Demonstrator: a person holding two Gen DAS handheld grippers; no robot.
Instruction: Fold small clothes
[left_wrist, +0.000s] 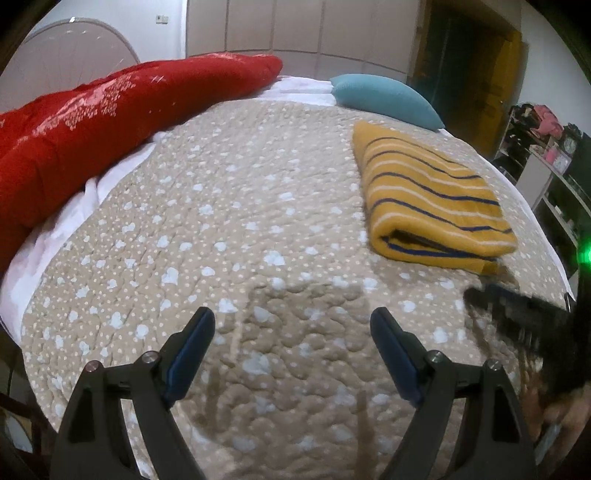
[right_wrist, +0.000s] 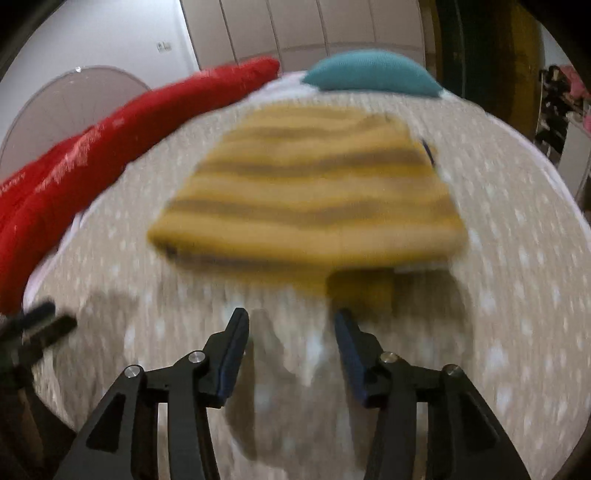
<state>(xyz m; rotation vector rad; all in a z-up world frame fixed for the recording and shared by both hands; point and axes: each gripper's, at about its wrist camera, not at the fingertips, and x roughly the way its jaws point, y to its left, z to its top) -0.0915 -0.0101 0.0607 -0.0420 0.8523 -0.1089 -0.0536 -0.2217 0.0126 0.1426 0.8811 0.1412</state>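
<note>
A mustard-yellow garment with dark blue and white stripes (left_wrist: 428, 195) lies folded in a thick rectangle on the beige dotted bedspread (left_wrist: 236, 221). In the left wrist view it lies far right of my left gripper (left_wrist: 293, 321), which is open and empty above the bedspread. The right gripper (left_wrist: 517, 306) shows blurred at the right edge there. In the blurred right wrist view the garment (right_wrist: 310, 199) lies just ahead of my right gripper (right_wrist: 291, 321), which is open and empty. The left gripper (right_wrist: 37, 321) shows at the left edge.
A red blanket (left_wrist: 110, 122) lies along the bed's left side over white sheet (left_wrist: 92, 192). A teal pillow (left_wrist: 384, 98) sits at the far end. A shelf with clutter (left_wrist: 546, 147) stands to the right; wardrobe doors (left_wrist: 295, 26) are behind.
</note>
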